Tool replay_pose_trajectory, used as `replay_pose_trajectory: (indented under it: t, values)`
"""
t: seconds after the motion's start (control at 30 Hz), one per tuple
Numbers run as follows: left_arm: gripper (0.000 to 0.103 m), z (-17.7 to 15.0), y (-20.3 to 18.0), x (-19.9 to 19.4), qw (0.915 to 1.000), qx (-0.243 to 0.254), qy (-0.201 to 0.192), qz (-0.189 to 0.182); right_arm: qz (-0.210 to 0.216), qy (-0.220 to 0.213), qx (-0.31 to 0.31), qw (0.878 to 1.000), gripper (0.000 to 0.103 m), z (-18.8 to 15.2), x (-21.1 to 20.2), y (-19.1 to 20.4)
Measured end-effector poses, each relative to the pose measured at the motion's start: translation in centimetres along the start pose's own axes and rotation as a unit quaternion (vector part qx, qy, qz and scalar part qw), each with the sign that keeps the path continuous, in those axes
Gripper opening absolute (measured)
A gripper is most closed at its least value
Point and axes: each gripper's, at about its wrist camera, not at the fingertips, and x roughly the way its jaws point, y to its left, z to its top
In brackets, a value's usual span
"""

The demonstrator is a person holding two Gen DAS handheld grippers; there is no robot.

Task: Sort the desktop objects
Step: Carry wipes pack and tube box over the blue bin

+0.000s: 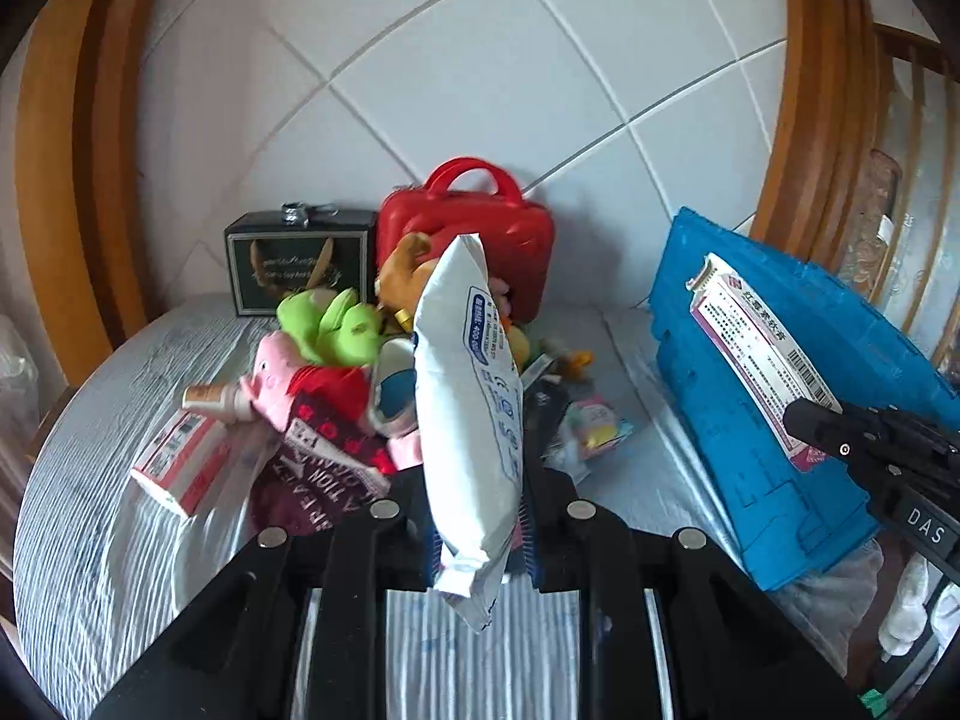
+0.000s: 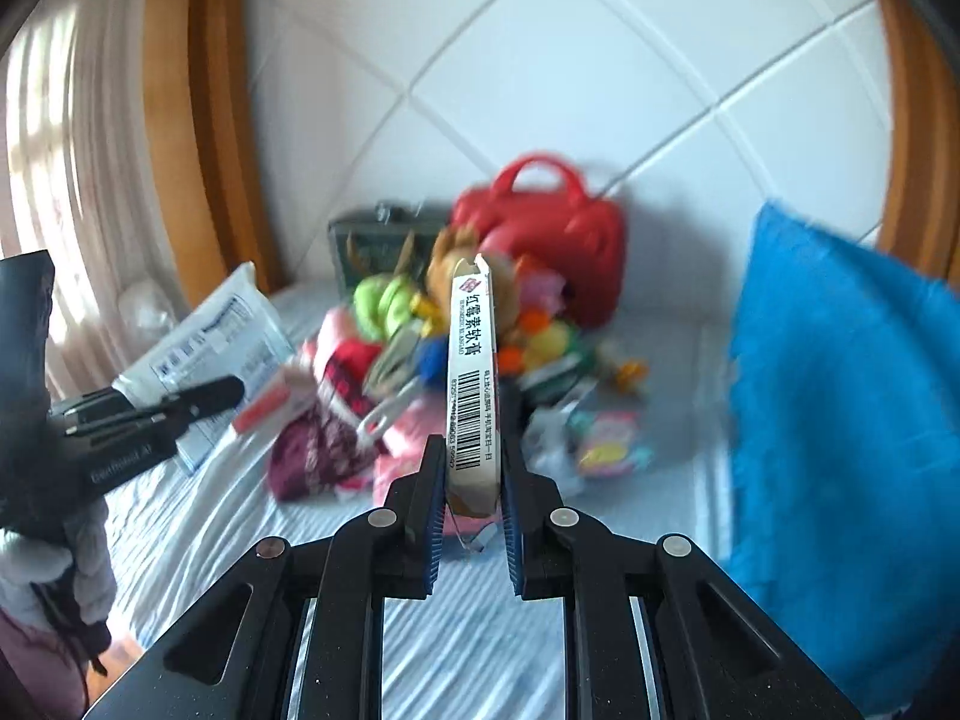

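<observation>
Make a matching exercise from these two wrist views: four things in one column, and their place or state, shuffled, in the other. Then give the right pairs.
Column one:
1. white packet
2. ointment box
3. red case
4. blue crate

Column two:
A. stands at the back by the tiled wall
B. clamped in the right gripper
C. stands tilted at the right side of the table
D. clamped in the left gripper

Pairs: 1-D, 2-B, 3-A, 4-C
</observation>
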Motion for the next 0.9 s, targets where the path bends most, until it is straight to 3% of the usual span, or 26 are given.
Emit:
replay_pose_trajectory:
  t: [0.3, 0.47, 0.67, 0.9]
  values:
    - [0.020, 5.1, -15.0, -0.8, 0.9935, 0.058, -0.062, -0.076, -0.089, -0.077, 0.017, 0.993, 0.017, 1.8, -8.8, -9.4]
    - [0.020, 7.2, -24.0, 0.0, 0.9882, 0.091, -0.064, -0.106, -0.140, -0.091, 0.038, 0.985, 0.017, 2.5, -12.0, -17.0]
    - [0.020, 9.8, -34.9, 2.2, 0.9834, 0.129, -0.046, -0.119, -0.182, -0.073, 0.045, 0.979, 0.017, 4.3, -13.2, -26.5]
    - [0.020, 11.3, -42.7, 6.7, 0.9837, 0.149, 0.006, -0.100, -0.195, -0.020, 0.065, 0.978, 0.017, 5.2, -11.8, -34.5]
